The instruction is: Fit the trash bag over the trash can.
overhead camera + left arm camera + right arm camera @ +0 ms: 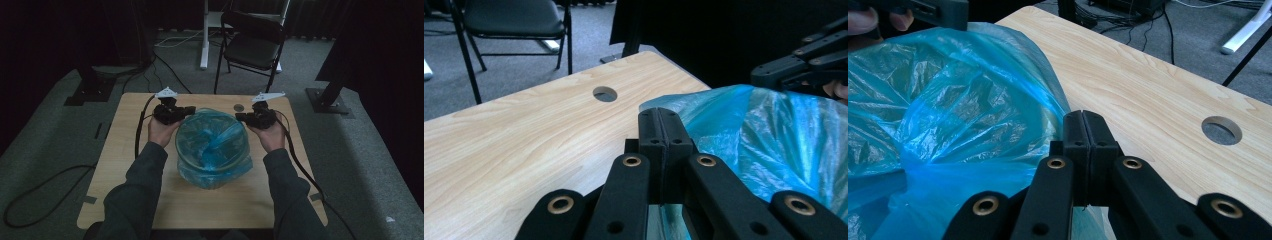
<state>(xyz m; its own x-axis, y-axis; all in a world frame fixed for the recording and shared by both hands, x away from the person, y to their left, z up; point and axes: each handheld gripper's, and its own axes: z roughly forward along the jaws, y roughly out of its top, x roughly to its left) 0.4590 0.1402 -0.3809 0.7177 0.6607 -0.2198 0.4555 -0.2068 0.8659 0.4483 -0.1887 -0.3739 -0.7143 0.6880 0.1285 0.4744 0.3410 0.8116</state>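
Observation:
A translucent blue plastic bag [212, 145] stands open-mouthed in the middle of the wooden table [130, 150]. Its mouth forms a round rim. My left gripper [187, 111] is at the rim's far left and my right gripper [240, 117] at its far right. In the left gripper view the jaws [659, 130] are pressed together, with the bag [774, 145] running up to and under them. The right gripper view shows the same: jaws [1083, 132] together, the bag's [948, 115] edge caught there. What the bag holds is hidden.
A round cable hole [239, 107] lies in the table just behind the bag. A black folding chair [252, 42] and a white desk leg [204, 35] stand on the grey carpet beyond the table. Cables trail off both sides.

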